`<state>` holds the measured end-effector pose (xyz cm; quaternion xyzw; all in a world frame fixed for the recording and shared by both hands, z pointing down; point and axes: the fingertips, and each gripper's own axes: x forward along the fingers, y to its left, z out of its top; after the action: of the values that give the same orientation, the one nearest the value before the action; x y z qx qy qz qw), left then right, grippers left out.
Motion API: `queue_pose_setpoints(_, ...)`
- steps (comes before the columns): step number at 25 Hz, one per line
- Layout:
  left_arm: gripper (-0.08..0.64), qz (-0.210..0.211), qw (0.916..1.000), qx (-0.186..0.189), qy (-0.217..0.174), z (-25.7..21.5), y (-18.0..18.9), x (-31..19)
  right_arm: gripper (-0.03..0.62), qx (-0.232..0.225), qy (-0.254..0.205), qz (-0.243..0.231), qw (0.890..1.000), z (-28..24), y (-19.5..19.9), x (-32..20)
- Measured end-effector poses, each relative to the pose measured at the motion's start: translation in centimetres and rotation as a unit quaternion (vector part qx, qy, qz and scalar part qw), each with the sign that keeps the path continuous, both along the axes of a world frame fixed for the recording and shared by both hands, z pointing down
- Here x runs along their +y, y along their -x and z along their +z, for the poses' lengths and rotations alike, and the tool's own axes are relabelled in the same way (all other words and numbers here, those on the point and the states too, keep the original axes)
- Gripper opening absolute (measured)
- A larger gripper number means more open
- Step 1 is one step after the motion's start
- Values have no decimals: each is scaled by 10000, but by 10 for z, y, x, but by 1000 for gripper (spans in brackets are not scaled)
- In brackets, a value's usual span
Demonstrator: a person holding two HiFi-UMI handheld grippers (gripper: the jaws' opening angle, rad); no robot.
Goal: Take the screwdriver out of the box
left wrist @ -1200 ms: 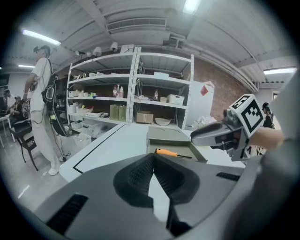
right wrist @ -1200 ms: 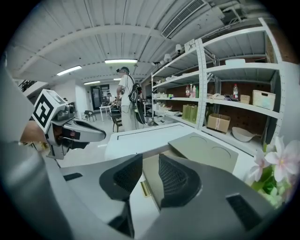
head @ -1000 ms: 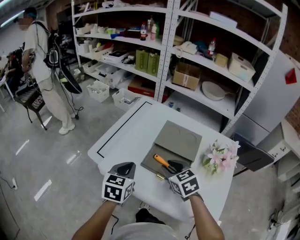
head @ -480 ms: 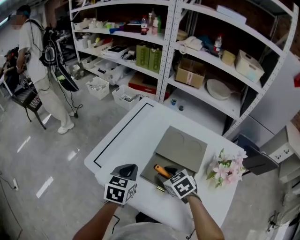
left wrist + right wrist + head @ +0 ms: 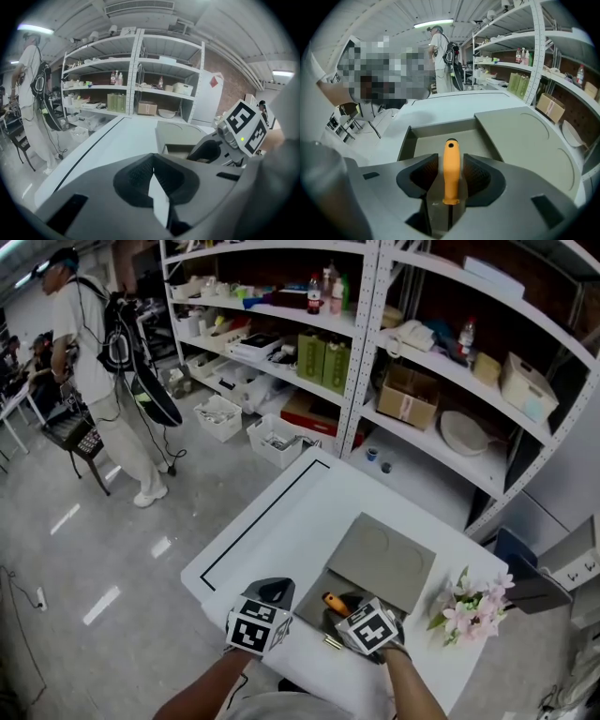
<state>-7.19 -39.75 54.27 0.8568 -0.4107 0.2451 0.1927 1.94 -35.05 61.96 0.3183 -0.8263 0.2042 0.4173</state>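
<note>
1. Right gripper (image 5: 349, 607) pitched steeply down into box (image 5: 440, 126); jaws just been opening, now wide, astride screwdriver (image 5: 450, 168) handle, pads clear of it.
2. Left gripper (image 5: 273, 593) low over table (image 5: 281, 521), just left of box; jaws together, empty.
3. Screwdriver lying in box tray; long axis near–far, butt end far.
4. Shaft hidden under right gripper.

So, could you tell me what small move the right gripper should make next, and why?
Probably close the right gripper on the screwdriver, at its orange handle. The jaws have just been opening and now stand wide on either side of that handle, pads not yet pressing on it, while the screwdriver lies in the open box. A grip likely has to come before any lift.
</note>
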Motion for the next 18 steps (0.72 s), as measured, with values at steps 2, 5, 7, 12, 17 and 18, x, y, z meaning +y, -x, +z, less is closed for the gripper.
queue_pose_setpoints(2, 5, 8, 10000, -27, 7, 1, -2, -3, 173, 27, 80, -42, 10000, 4, 1, 2)
queue_pose_setpoints(5, 5, 4, 10000, -73, 25, 1, -2, -5, 152, 81, 76, -65, 9999, 7, 0, 1)
queue_pose_setpoints(7, 5, 4, 9999, -98, 21, 0, -2, -7, 139, 126, 40, -80, 9999, 7, -1, -1)
queue_pose_setpoints(12, 5, 60, 9999, -140, -31, -3, -7, -11, 118, 163, 37, -149, 9997, 7, 0, 1)
queue_pose_setpoints(17, 5, 152, 9997, -207, -56, -7, -8, -11, 117, 162, 0, -115, 9998, 6, 0, 0)
queue_pose_setpoints(18, 5, 166, 9996, -210, -60, -8, -8, -11, 117, 177, -5, -108, 9998, 5, 0, 0)
